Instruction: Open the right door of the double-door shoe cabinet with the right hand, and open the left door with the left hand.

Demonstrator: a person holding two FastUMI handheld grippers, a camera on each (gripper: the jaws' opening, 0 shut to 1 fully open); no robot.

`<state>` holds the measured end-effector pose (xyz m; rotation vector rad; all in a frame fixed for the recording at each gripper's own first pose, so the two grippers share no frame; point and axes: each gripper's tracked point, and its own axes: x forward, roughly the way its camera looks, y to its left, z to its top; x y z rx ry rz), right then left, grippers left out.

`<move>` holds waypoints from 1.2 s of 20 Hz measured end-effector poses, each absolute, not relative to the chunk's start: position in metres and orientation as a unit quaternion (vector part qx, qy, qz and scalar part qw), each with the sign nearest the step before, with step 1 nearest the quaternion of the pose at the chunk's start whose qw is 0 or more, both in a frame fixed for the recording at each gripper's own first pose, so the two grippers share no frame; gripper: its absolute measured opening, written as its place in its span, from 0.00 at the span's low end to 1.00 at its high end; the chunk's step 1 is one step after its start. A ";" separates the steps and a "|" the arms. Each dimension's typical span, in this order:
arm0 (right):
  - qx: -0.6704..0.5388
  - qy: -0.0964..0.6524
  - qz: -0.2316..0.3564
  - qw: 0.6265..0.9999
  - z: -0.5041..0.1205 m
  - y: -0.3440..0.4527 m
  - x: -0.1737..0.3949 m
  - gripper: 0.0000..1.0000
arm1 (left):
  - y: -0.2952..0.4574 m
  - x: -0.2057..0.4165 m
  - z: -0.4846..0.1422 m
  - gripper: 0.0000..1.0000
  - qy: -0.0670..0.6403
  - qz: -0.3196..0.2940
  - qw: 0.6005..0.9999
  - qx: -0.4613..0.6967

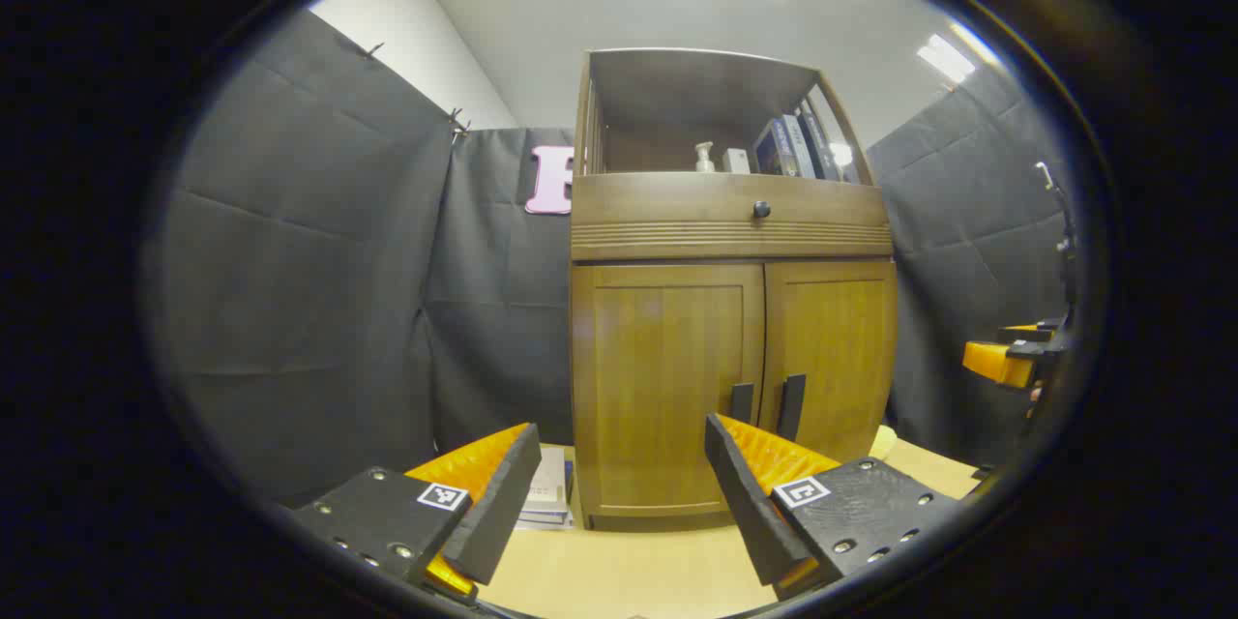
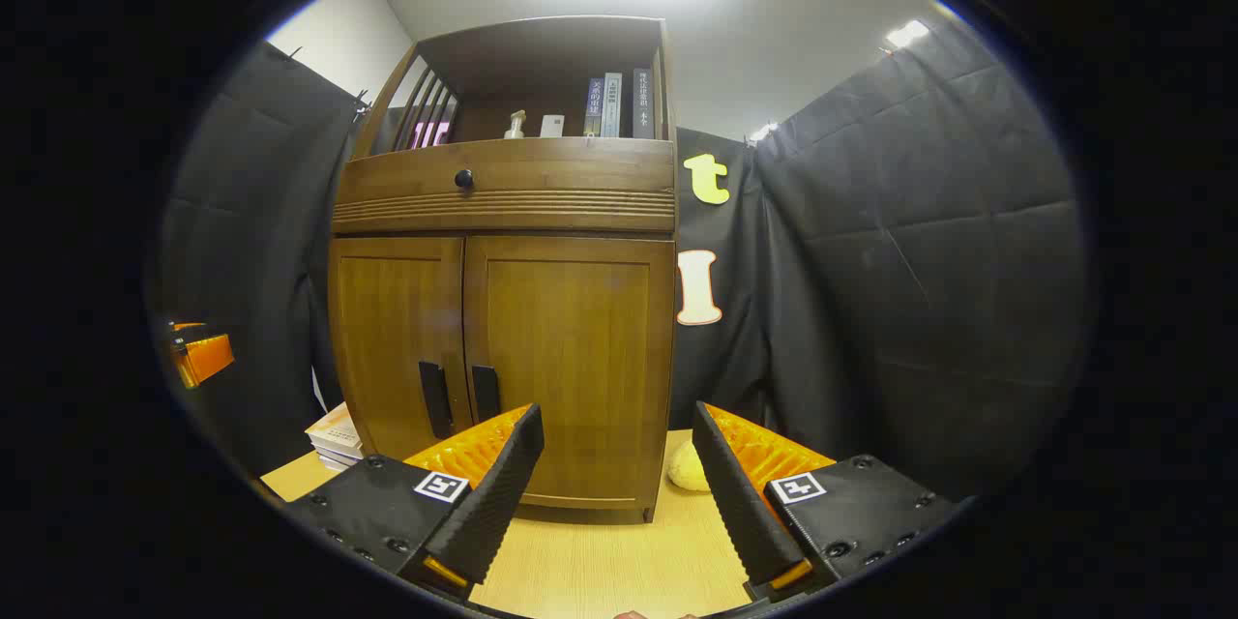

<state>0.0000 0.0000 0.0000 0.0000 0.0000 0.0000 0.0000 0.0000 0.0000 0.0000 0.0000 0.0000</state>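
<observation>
A wooden shoe cabinet [image 1: 730,242] stands on a light table, both lower doors shut. The left door [image 1: 667,377] and right door [image 1: 837,348] each carry a dark vertical handle near the centre seam, the left handle [image 1: 741,403] and right handle [image 1: 791,406]. My left gripper [image 1: 619,464] is open, short of the left door, holding nothing. In the right gripper view the cabinet [image 2: 503,261] faces me with the right door [image 2: 571,368] and its handle [image 2: 484,393]. My right gripper [image 2: 617,450] is open in front of the right door, apart from it.
A drawer with a round knob [image 1: 761,209] sits above the doors; the open shelf holds books [image 1: 793,145] and a pump bottle [image 1: 704,157]. A stack of books [image 1: 549,503] lies left of the cabinet, a pale round object [image 2: 689,469] to its right. Black cloth surrounds the booth.
</observation>
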 end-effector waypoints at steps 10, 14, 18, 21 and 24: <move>-0.002 -0.001 0.016 1.000 0.001 0.007 0.002 0.98 | 0.006 -0.003 0.000 1.00 0.008 0.014 1.000 -0.010; 0.002 -0.003 0.028 1.000 0.002 0.013 0.003 0.98 | 0.007 -0.005 -0.001 1.00 0.009 0.019 1.000 -0.013; 0.001 -0.005 0.040 0.999 0.005 0.018 0.007 0.98 | 0.007 -0.005 -0.002 1.00 0.013 0.029 0.999 -0.010; 0.020 0.000 0.052 0.998 0.005 0.029 0.008 0.97 | 0.008 -0.005 -0.003 1.00 0.017 0.030 0.999 -0.020; 0.030 0.006 0.058 0.998 0.007 0.035 0.009 0.97 | 0.009 -0.005 -0.005 1.00 0.026 0.032 0.999 -0.023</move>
